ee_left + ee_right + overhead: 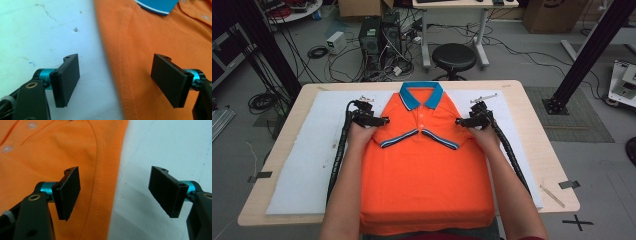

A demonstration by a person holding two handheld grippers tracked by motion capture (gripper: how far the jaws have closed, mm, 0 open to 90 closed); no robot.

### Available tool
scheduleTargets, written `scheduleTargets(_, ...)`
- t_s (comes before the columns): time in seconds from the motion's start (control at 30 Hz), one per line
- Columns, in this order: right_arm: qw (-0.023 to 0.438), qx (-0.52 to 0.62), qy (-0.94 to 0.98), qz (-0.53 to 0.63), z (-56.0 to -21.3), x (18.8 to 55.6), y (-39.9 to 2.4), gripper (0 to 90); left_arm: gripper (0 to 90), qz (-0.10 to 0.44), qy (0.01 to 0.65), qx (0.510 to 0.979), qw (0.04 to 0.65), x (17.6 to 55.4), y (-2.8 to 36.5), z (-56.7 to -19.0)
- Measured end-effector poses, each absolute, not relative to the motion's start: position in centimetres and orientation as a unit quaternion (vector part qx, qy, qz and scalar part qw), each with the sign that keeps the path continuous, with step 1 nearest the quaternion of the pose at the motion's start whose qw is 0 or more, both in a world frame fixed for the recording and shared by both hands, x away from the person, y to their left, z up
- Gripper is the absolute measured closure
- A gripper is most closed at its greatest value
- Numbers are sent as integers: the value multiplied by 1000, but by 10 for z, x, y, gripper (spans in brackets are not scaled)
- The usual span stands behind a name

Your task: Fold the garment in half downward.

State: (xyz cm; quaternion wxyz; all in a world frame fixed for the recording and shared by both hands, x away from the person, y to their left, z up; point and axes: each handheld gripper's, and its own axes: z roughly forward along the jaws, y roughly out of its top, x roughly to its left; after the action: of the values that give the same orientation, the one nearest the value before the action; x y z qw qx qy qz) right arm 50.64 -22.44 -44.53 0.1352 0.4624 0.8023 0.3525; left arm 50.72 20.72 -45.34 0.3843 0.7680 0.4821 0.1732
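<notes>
Left fingers (pixel 115 82): held wide apart, nothing clamped; one finger is seen over the white pad, the other over orange cloth, with the shirt's side edge between them.
Right fingers (pixel 117 192): likewise spread, nothing gripped; the shirt's opposite edge is straddled, one finger above the cloth, one above the pad.
Left gripper (pixel 373 120): placed at the shirt's left shoulder, just above the folded-in sleeve.
Right gripper (pixel 468 121): placed at the right shoulder, level with the left one.
Polo shirt (pixel 427 175): orange, laid flat and face up in the middle of the pad; blue collar (pixel 421 95) at the far end; both striped sleeve cuffs folded inward across the chest; hem hung over the near edge.
White pad (pixel 307 165): spread over the counter (pixel 542 130) beneath the shirt.
</notes>
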Motion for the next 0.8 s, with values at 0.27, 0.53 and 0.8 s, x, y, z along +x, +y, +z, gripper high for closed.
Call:
scheduleTargets(0.27, 154, 452, 812, 336, -448, 509, -218, 499, 470, 185, 469, 773, 385, 507, 199, -453)
scheduleTargets(0.53, 151, 422, 830, 332, -444, 504, -210, 872, 806, 183, 449, 781, 395, 504, 187, -452)
scheduleTargets(0.8, 207, 419, 834, 294, -430, 511, -204, 885, 825, 189, 455, 748, 444, 510, 194, -448)
